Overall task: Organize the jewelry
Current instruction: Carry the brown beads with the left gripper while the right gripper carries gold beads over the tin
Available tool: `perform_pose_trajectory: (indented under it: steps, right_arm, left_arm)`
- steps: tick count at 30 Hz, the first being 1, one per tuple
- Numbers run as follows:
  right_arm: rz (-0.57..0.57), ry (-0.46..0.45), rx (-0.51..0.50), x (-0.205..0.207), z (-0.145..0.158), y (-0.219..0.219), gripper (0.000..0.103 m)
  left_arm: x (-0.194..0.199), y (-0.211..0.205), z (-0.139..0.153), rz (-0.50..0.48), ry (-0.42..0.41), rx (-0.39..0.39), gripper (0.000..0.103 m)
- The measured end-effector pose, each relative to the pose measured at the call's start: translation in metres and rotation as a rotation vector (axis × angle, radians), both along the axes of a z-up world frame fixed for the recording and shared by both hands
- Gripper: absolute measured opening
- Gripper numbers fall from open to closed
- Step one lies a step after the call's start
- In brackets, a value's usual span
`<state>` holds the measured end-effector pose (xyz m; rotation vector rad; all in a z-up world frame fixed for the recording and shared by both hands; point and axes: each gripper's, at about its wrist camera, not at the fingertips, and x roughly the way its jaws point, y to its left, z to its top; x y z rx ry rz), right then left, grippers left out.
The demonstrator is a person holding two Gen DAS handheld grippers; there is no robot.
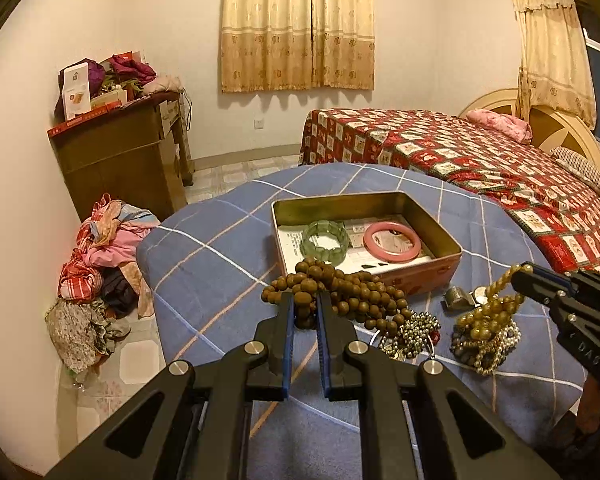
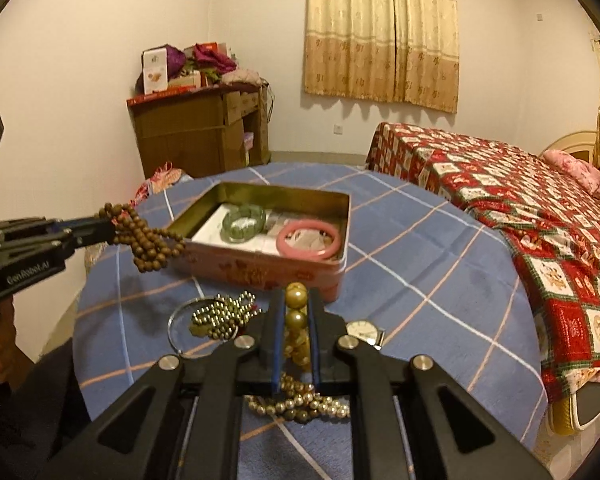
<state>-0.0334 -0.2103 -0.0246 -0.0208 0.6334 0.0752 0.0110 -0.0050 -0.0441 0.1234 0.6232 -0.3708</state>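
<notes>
An open pink tin box (image 1: 420, 276) (image 2: 260, 272) stands on the blue checked table (image 1: 220, 260). It holds a green bracelet (image 1: 325, 240) (image 2: 244, 222) and a pink bangle (image 1: 392, 242) (image 2: 310, 242). My left gripper (image 1: 305, 300) (image 2: 114, 228) is shut on a brown wooden bead string (image 1: 340, 288) (image 2: 148, 246) and holds it up just in front of the box. My right gripper (image 2: 296, 294) (image 1: 514, 276) is shut on a golden bead string (image 2: 296, 320) (image 1: 488, 316), lifted off the table.
A heap of small metallic beads with a ring (image 2: 216, 316) (image 1: 412, 332) and a wristwatch (image 2: 362, 330) lie on the table before the box. A bed with a red quilt (image 1: 480, 168) stands to the right, a brown cabinet (image 1: 120, 160) and a clothes pile (image 1: 96, 280) to the left.
</notes>
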Motion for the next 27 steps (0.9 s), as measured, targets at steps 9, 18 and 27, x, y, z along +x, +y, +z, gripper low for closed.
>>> perform_pose_trajectory:
  steps: [9,18,27]
  right_arm:
    - [-0.01,-0.047,0.026,0.002,0.019,-0.008,0.013]
    - [-0.01,-0.07,0.011,0.012,0.03,-0.012,0.013]
    - [0.0,-0.095,0.001,0.027,0.042,-0.012,0.013]
  left_arm:
    - [0.005,-0.002,0.012,-0.007,-0.028,0.001,0.01]
    - [0.016,-0.01,0.024,-0.013,-0.06,0.017,0.01]
    - [0.036,-0.017,0.026,-0.011,-0.069,0.04,0.01]
